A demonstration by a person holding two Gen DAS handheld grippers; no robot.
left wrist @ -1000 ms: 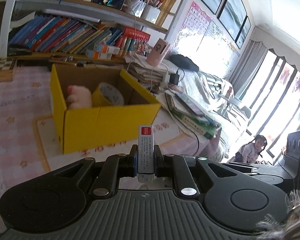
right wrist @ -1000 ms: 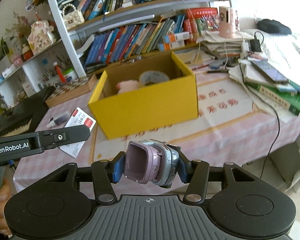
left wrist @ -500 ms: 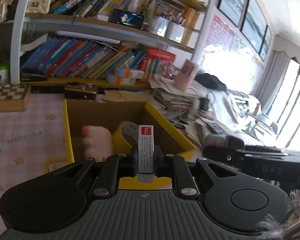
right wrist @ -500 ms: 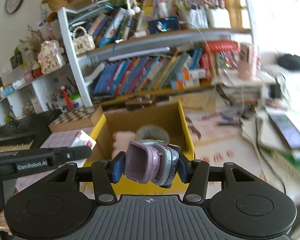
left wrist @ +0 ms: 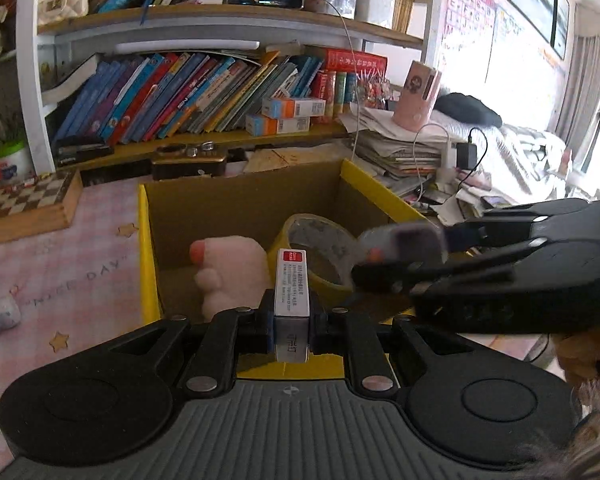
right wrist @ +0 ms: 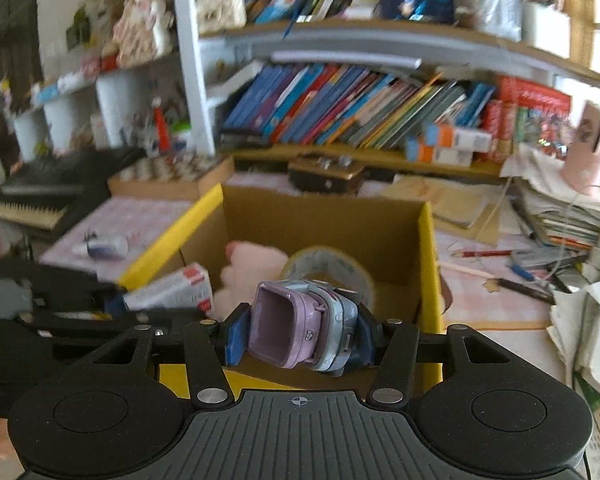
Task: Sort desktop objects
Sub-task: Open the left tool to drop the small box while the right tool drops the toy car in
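Note:
My left gripper is shut on a small white box with a red label and holds it over the near edge of the open yellow cardboard box. My right gripper is shut on a purple and grey toy, also above the yellow box. Inside the box lie a pink plush toy and a roll of tape. The right gripper with its toy shows at the right of the left wrist view. The white box shows at the left of the right wrist view.
A bookshelf full of books stands behind the box. A chessboard lies at the left on the pink tablecloth. A stack of papers with a pink cup and a charger is at the right. Pencils lie right of the box.
Both grippers have moved forward and now hang over the yellow box, each still holding its object. The two grippers have come closer together.

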